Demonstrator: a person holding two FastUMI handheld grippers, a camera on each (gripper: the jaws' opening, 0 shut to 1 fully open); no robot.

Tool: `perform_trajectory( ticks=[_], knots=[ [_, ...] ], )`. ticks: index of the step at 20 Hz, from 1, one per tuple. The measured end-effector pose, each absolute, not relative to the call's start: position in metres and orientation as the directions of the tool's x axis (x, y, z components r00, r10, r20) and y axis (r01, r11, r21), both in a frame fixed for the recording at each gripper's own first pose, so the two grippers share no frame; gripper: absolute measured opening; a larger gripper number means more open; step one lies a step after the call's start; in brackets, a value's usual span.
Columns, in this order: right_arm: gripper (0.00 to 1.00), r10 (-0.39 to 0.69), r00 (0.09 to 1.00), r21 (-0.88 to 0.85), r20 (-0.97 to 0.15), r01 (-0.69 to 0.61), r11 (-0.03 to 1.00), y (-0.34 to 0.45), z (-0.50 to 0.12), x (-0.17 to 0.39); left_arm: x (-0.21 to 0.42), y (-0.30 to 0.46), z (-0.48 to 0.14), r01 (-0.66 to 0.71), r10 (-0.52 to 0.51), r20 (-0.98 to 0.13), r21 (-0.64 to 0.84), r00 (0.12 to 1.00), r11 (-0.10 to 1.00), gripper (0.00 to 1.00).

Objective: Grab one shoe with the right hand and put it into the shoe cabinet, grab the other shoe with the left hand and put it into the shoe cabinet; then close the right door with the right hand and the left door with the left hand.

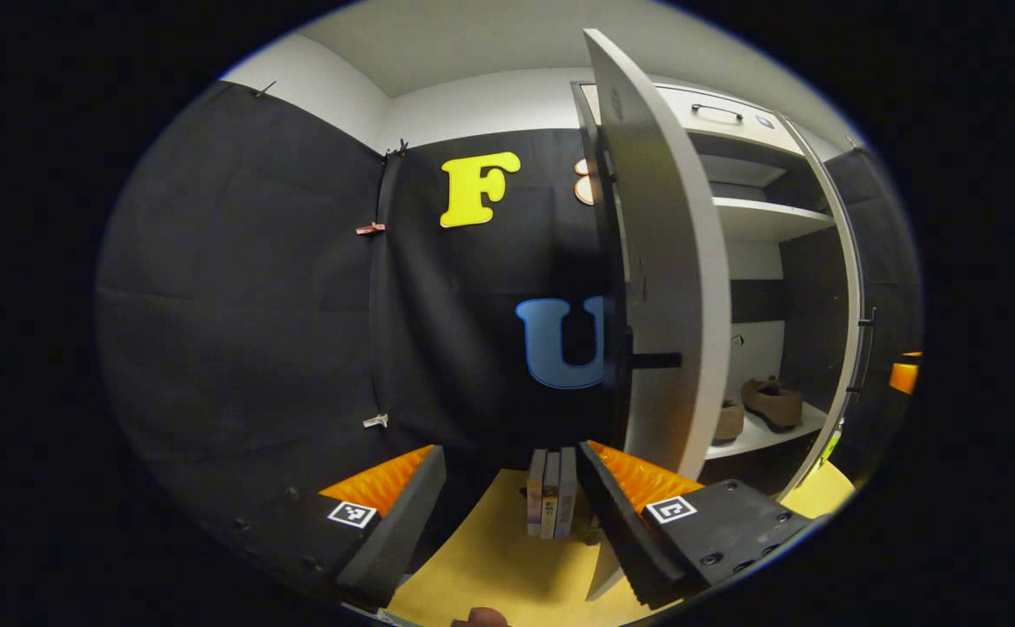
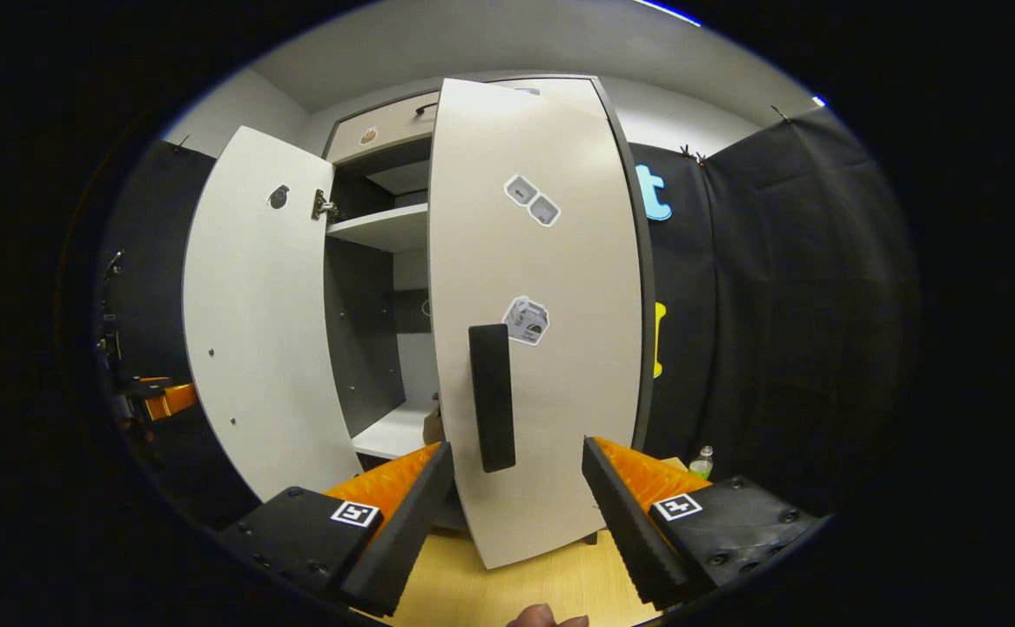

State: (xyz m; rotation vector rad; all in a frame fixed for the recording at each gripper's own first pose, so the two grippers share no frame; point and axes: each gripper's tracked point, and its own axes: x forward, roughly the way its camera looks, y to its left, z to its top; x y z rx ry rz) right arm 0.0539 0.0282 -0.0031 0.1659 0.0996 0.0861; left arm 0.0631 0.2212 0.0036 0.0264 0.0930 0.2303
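Closing the doors remains; both shoes [image 1: 769, 402] already sit on the low shelf [image 1: 764, 435] inside the shoe cabinet [image 1: 760, 218], one near the left door's edge, one farther right.

Right gripper [image 2: 516, 488]: fingers spread apart, grasping nothing, set just in front of the right door [image 2: 542, 287], which stands partly swung in; its dark vertical handle [image 2: 492, 396] lies between the fingers, apart from both.

Left gripper [image 1: 512, 492]: fingers released and empty, near the left door [image 1: 673, 287], seen edge-on and wide open.

Risks, as judged:
- Right door pushed off-centre could glance off the fingers and bounce open again.
- The nearer shoe, if its heel overhangs the shelf, could block either door.
- Left door swung first or too hard could meet the right door's edge.
- Books [image 1: 551, 505] standing on the yellow floor [image 1: 490, 566] near the left door's foot could be knocked over.
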Motion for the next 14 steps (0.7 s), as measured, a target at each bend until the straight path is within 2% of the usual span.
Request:
perform_trajectory(
  ticks=[4,6,14],
  knots=[
    [0.98,0.09,0.992,0.176,-0.092,-0.073,0.982,0.026,-0.004,0.05,0.075,0.217,-0.014,-0.215,0.218,-0.129,0.033,0.967,0.976,0.97],
    [0.98,0.096,0.99,0.179,-0.099,-0.077,0.981,0.026,-0.007,0.049,0.077,0.212,-0.015,-0.224,0.227,-0.13,0.036,0.965,0.974,0.93],
    [0.98,0.116,0.989,0.201,-0.096,-0.095,0.975,0.021,-0.002,0.049,0.069,0.194,-0.017,-0.246,0.242,-0.155,-0.008,0.958,0.969,0.93]
  ],
)
